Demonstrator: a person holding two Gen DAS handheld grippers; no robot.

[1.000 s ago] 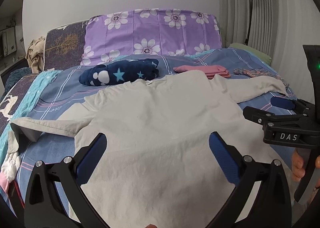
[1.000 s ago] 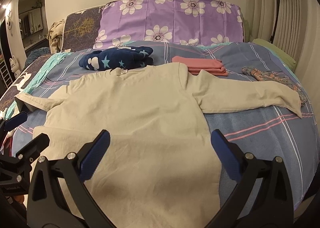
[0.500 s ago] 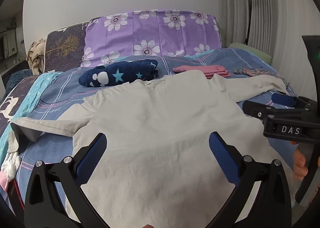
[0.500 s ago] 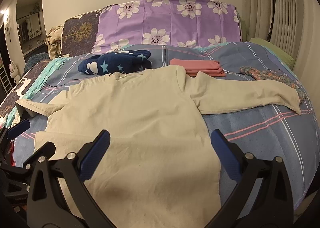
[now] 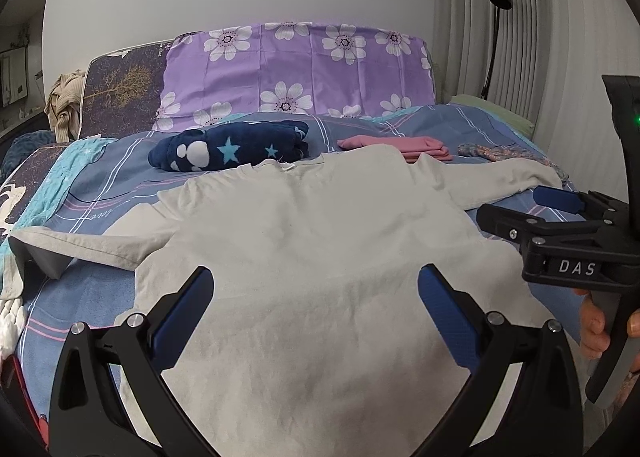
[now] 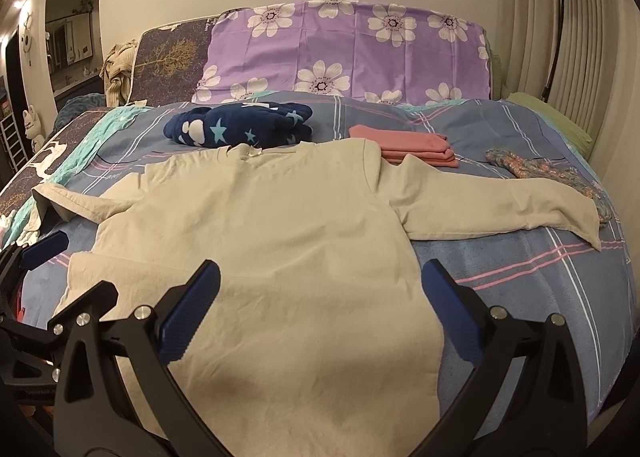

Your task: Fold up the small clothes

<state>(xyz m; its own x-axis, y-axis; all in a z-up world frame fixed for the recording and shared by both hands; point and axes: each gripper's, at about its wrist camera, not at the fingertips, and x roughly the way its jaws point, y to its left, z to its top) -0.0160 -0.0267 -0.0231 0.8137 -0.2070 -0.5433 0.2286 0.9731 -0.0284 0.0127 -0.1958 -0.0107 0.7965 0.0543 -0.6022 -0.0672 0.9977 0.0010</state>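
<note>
Bed ahead of you carries the shirt, flat under both tongs: left tongs and right tongs gape empty. Pinch too deep and you'll likely snag the sheet too.

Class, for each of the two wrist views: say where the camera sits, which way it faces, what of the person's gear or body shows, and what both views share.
Left wrist: sits on the left gripper, facing the purple floral pillow; its open fingers, the right gripper and a hand show.
Right wrist: sits on the right gripper, facing likewise; its open fingers and the left gripper show.
Shared: the beige long-sleeved shirt lying flat, the navy star blanket, and the folded pink clothes.
</note>
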